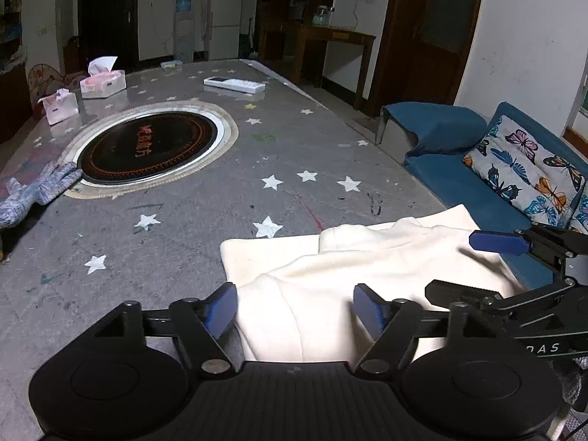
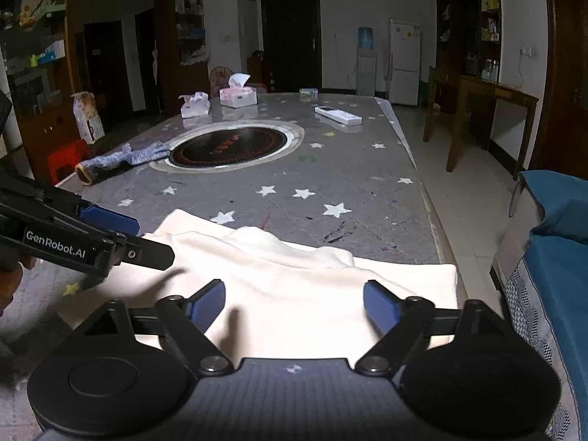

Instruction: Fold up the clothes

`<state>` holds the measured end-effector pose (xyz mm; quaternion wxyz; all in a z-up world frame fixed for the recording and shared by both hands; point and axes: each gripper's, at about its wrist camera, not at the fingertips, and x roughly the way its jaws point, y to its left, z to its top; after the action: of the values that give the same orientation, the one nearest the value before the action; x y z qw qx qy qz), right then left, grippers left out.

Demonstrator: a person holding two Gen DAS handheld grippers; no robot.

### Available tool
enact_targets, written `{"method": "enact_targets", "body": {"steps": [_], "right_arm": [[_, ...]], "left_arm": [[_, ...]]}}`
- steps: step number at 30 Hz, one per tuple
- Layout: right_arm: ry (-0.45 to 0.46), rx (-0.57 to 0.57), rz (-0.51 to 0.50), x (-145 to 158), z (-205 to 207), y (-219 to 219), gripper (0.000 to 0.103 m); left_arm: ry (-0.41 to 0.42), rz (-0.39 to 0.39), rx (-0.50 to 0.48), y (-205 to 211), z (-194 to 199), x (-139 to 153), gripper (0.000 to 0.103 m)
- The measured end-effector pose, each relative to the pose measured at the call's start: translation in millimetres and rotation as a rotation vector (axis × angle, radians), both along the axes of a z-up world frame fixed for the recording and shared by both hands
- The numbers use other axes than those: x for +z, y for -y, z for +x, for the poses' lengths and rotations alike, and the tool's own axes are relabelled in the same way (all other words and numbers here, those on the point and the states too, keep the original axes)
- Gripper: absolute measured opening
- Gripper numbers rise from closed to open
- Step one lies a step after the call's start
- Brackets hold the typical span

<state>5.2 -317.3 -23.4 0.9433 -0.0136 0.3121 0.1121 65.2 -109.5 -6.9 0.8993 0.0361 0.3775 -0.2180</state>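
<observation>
The grey table (image 2: 367, 169) with star marks spreads ahead of both tools, and its round black cooker plate (image 2: 231, 149) lies far in front. One cream garment (image 1: 330, 275), the thing to fold, lies folded directly under and between the fingers of both tools, probably put near the table edge for easy reach. The left gripper (image 1: 294, 312) stands wide open and holds nothing; the right gripper (image 2: 294, 305) also stands wide open and empty. I judge a fold is just finished. Far ahead stand two tissue boxes (image 2: 238, 96), one remote (image 2: 338, 114), and to the left one knitted glove (image 2: 125, 158).
</observation>
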Motion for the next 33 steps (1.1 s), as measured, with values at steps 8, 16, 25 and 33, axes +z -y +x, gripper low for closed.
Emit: {"method": "enact_targets", "body": {"steps": [8, 16, 25, 33], "right_arm": [[0.034, -0.042, 0.007, 4.3, -22.2, -5.8, 0.103], [0.064, -0.104, 0.020, 7.3, -40.9, -8.9, 0.103], [0.075, -0.141, 0.060, 9.3, -62.6, -9.9, 0.103], [0.072, -0.165, 0.064, 10.2, -79.7, -17.9, 0.103]], "left_arm": [[0.044, -0.022, 0.020, -9.0, -23.3, 7.5, 0.102], [0.073, -0.050, 0.042, -19.5, -43.7, 14.8, 0.103], [0.086, -0.032, 0.052, -27.2, -65.8, 16.4, 0.103], [0.082, -0.058, 0.062, -35.6, -87.3, 15.9, 0.103]]}}
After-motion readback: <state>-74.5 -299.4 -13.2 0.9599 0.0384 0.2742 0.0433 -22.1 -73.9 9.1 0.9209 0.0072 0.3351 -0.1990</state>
